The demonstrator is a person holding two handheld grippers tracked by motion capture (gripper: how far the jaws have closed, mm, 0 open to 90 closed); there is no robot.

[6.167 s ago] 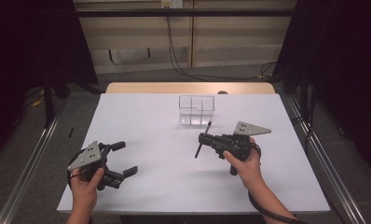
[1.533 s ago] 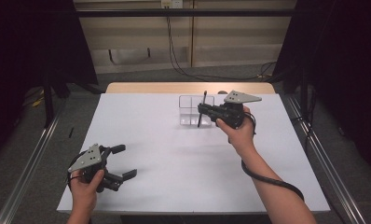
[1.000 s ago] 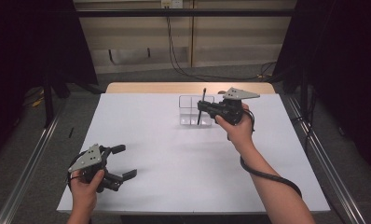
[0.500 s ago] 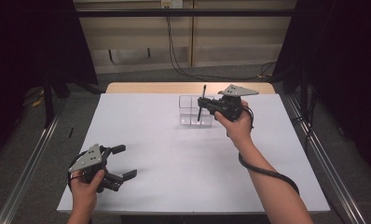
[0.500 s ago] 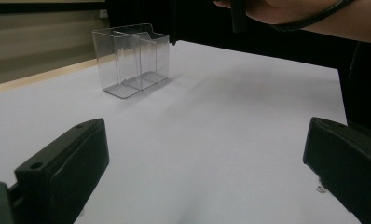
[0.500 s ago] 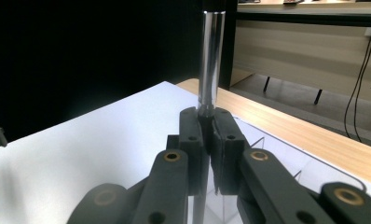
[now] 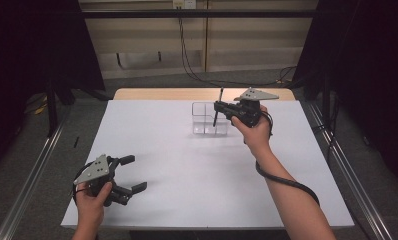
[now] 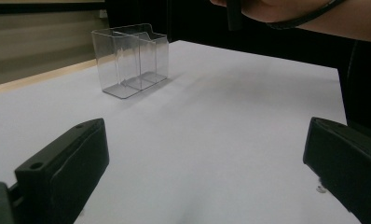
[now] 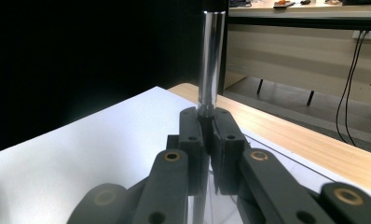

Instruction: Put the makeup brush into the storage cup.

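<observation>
A clear plastic container point(image 7: 203, 126) with two compartments stands at the far middle of the white table point(image 7: 187, 170). My right gripper point(image 7: 219, 107) hovers at its right side, shut on a thin dark pen point(image 7: 221, 93) held nearly upright. The pen's lower end dips to the container's rim; I cannot tell if it is inside. In the right gripper view the jaws point(image 9: 207, 135) clamp the pen point(image 9: 211, 60) low on its shaft. My left gripper point(image 7: 134, 173) rests at the front left, open, holding nothing. The left gripper view shows the container point(image 8: 130, 58) beyond its wide-apart jaws point(image 8: 204, 163).
A wooden strip point(image 7: 152, 94) runs along the table's far edge, with cables and a wall behind it. Metal rails point(image 7: 37, 170) flank the table on both sides. The person's right forearm point(image 7: 287, 200) crosses the table's right half.
The right gripper carried the pen from mid-table to the container and turned it upright; over the last second it edged slightly farther and left. The left gripper stayed still.
</observation>
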